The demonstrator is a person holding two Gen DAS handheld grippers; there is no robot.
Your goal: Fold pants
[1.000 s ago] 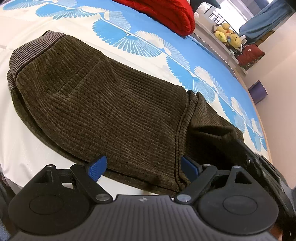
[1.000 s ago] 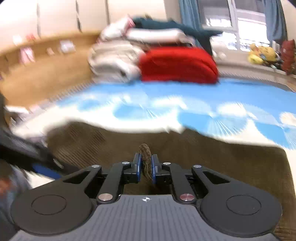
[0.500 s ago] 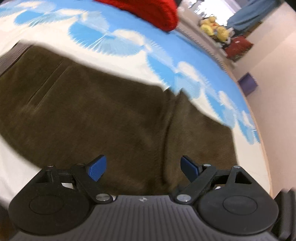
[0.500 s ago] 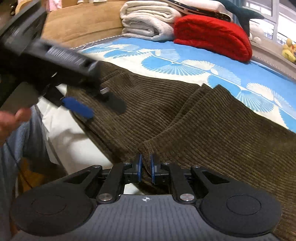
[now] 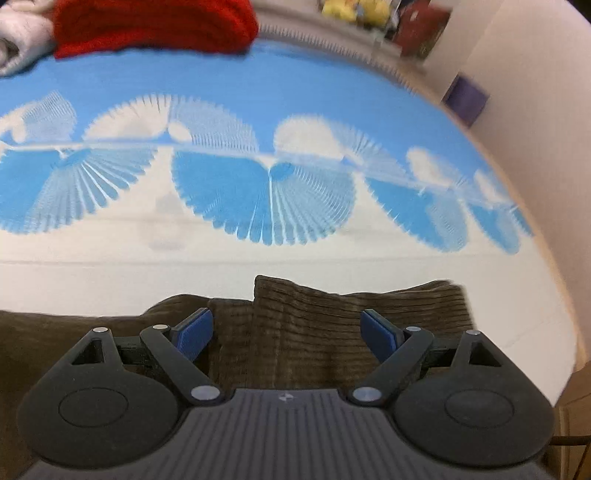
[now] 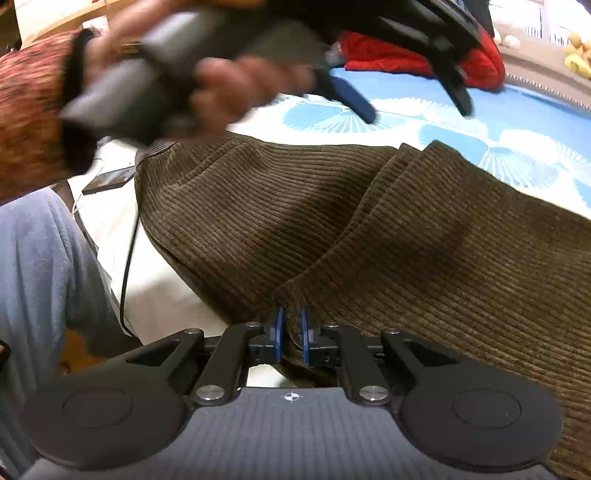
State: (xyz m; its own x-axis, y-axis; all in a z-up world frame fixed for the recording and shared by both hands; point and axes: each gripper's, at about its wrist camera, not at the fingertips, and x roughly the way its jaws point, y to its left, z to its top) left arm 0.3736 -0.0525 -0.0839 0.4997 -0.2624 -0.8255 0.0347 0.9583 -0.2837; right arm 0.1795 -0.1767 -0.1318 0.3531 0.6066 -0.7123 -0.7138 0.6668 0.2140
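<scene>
Nearest me, my right gripper (image 6: 291,334) is pinched almost closed on a fold of the brown corduroy pants (image 6: 388,236) at their near edge. The pants lie spread across a bed, over a white and blue fan-patterned bedspread (image 6: 461,122). My left gripper (image 5: 286,330) hangs above the pants' hem end with its blue pads (image 5: 194,332) wide apart, holding nothing. I judge the ribbed cloth thick, soft and fairly heavy, not slippery; it should drape and crease rather than slide. The doubled hem edge (image 5: 280,291) looks like the best place for the left gripper to take hold. Beyond lies bare bedspread, then a red cushion (image 5: 155,26) at the far side.
</scene>
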